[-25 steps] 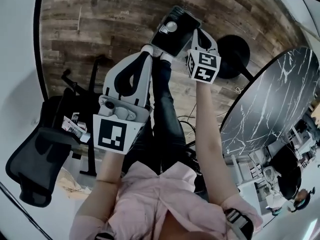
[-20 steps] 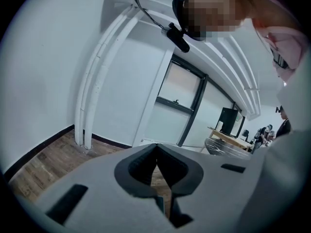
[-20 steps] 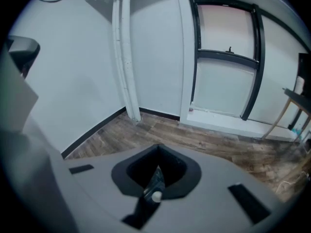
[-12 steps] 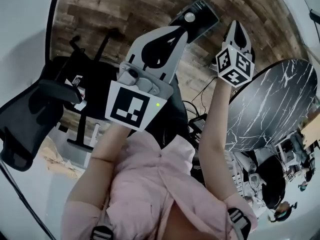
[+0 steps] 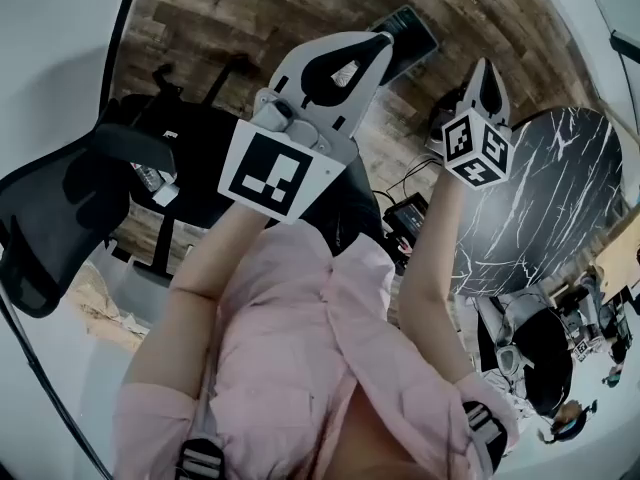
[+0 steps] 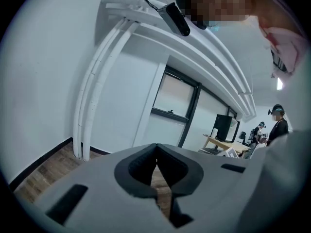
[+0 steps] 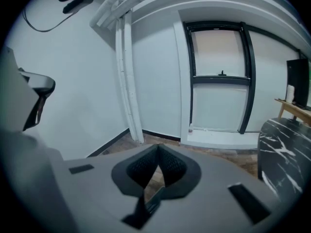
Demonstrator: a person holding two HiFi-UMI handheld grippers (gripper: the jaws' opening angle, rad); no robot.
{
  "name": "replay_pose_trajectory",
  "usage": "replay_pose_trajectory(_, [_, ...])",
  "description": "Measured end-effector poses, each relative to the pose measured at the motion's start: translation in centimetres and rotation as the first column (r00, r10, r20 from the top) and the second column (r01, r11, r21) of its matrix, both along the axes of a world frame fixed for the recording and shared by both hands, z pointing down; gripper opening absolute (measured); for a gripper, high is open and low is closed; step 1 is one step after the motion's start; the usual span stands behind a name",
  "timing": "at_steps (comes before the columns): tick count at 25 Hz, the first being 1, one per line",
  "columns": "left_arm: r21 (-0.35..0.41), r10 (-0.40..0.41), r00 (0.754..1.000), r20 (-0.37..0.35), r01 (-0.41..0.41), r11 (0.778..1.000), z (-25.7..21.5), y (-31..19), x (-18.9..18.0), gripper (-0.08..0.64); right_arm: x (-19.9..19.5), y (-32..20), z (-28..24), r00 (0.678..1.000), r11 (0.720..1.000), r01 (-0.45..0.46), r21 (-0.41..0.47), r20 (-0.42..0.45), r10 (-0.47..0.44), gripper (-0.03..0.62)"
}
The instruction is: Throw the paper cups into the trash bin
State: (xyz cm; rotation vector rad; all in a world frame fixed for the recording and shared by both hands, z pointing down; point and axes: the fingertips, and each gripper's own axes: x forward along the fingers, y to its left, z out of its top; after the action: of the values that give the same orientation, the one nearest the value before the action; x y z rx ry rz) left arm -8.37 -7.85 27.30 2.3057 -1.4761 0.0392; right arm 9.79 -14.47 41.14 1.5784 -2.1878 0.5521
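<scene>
L gripper [image 5: 378, 40]: jaws pressed together, nothing between. R gripper [image 5: 484, 66]: same, closed and empty. Each carries black-white square markers [image 5: 268, 173], no letters. 1 dark trash bin [image 5: 408, 30] stands on the wood floor [image 5: 230, 18], just beyond the L tip. 1 marble table [image 5: 540, 198], 1 office chair [image 5: 70, 198].

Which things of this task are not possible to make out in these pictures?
Paper cups: none shows in any view.
Dark bin, head view: left gripper covers most; inside hidden.
Far people, left gripper view: too small.
</scene>
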Motion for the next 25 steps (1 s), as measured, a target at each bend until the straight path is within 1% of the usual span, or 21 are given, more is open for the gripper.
replay_pose_trajectory(4, [-0.001, 0.004, 1.0, -0.013, -0.004, 1.0, -1.4, 1.1, -0.5, 0.015, 0.5, 0.8, -3.2, 1.0, 0.999, -0.009, 0.038, 0.005, 0.009, 0.028])
replay_pose_trajectory(7, [0.0, 0.017, 1.0, -0.007, -0.017, 1.0, -2.4, 1.8, -0.3, 0.015, 1.2, 1.5, -5.6, 1.0, 0.998, -0.012, 0.068, 0.011, 0.011, 0.028])
replay_pose_trajectory(11, [0.042, 0.056, 0.998, 0.023, -0.056, 0.998, -4.0, 2.3, 0.0, 0.015, 2.1, 2.6, -8.4, 1.0, 0.995, -0.011, 0.1, 0.01, 0.01, 0.029])
replay_pose_trajectory(18, [0.082, 0.102, 0.995, 0.011, -0.103, 0.991, -6.6, 2.9, 1.1, 0.015, 2.5, 5.0, -11.9, 1.0, 0.99, -0.006, 0.14, 0.016, 0.004, 0.029])
replay_pose_trajectory(22, [0.101, 0.119, 0.993, 0.012, -0.119, 0.988, -7.8, 3.1, 1.6, 0.015, 4.0, 5.2, -13.4, 1.0, 0.984, -0.019, 0.178, 0.014, 0.017, 0.029])
replay_pose_trajectory(25, [0.106, 0.116, 0.993, 0.015, -0.117, 0.987, -8.4, 3.2, 1.6, 0.015, 6.3, 4.4, -14.1, 0.999, 0.977, -0.044, 0.208, 0.007, 0.043, 0.029])
